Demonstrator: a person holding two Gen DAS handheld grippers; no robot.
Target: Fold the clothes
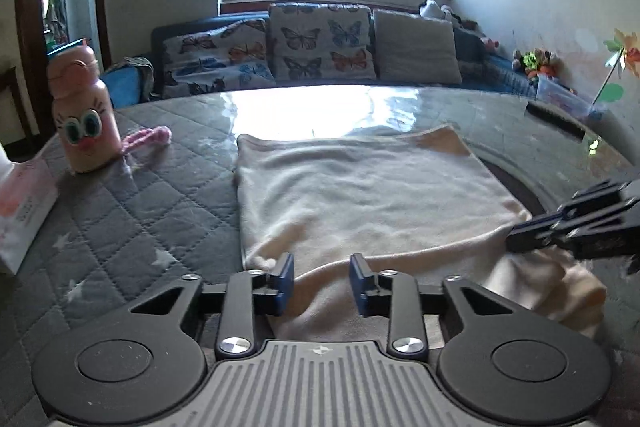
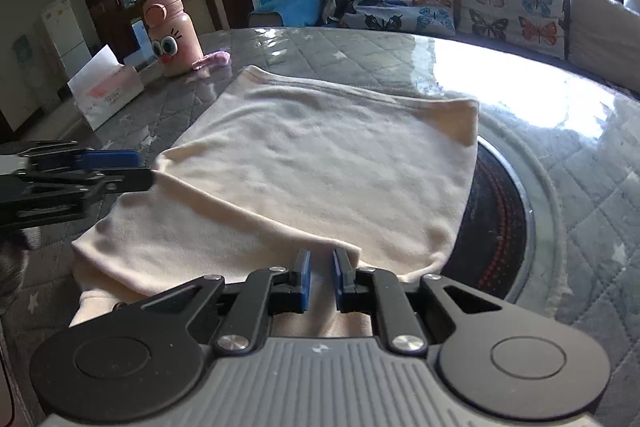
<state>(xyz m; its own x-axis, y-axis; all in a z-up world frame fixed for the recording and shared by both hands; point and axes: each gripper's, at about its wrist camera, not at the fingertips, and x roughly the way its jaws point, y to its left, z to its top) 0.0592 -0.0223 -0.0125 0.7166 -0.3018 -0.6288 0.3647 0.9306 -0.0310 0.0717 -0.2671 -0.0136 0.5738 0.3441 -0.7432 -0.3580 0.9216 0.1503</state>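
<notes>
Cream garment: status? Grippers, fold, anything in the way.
Left gripper open at the cream garment's near edge. Right gripper slightly open over the near fold. Garment partly folded on the table. Pink bottle and tissue box stand apart.

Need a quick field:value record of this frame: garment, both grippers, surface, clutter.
garment: cream cloth, spread mostly flat on the table, near edge bunched and hanging over the front
left gripper: open, blue pads either side of the near hem, not closed on it
right gripper: open, narrow gap, cloth between the pads
surface: grey quilted table cover under glossy clear sheet
clutter: pink cartoon-face bottle, tissue box, pink fabric piece, all left of the cloth in both views
background: sofa with butterfly cushions
</notes>
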